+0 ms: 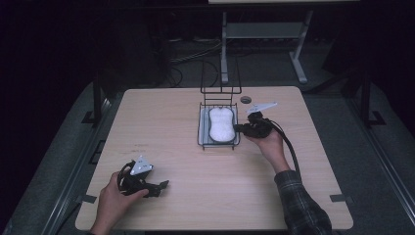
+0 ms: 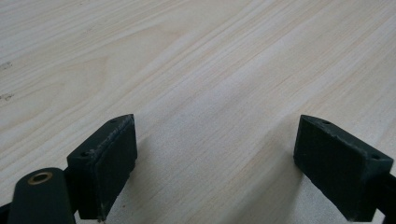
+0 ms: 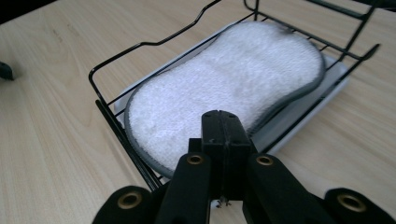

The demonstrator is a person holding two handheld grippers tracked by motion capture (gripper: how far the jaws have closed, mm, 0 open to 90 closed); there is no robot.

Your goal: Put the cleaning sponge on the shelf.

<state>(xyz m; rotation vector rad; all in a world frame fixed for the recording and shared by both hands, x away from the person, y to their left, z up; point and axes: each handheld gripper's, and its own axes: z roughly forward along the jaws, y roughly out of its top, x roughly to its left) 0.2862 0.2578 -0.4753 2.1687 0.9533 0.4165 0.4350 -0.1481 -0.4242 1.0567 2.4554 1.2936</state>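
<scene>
**Right fingers closed at the edge of the wire rack**

On the left, the pale wooden table [image 1: 161,122] has much free surface between its left edge and the rack. The left gripper [image 1: 159,187] lies low near the front edge, held by the person's left hand [image 1: 113,199]; in the left gripper view its fingers [image 2: 105,161] stand wide apart with nothing but bare wood between them.

In the middle stands the black wire rack with a grey tray [image 1: 201,128], and in it lies the white, peanut-shaped sponge with a grey border [image 1: 220,124]. It is flat and covers almost the whole tray.

On the right, the right gripper [image 1: 238,127] points to the left at the rack's right side, the right hand [image 1: 270,145] behind it. Its fingers [image 3: 226,140] are pressed together and hold nothing, just at the sponge's border. Beyond this hand the table is free up to its right edge.

No readable writing is seen.
</scene>
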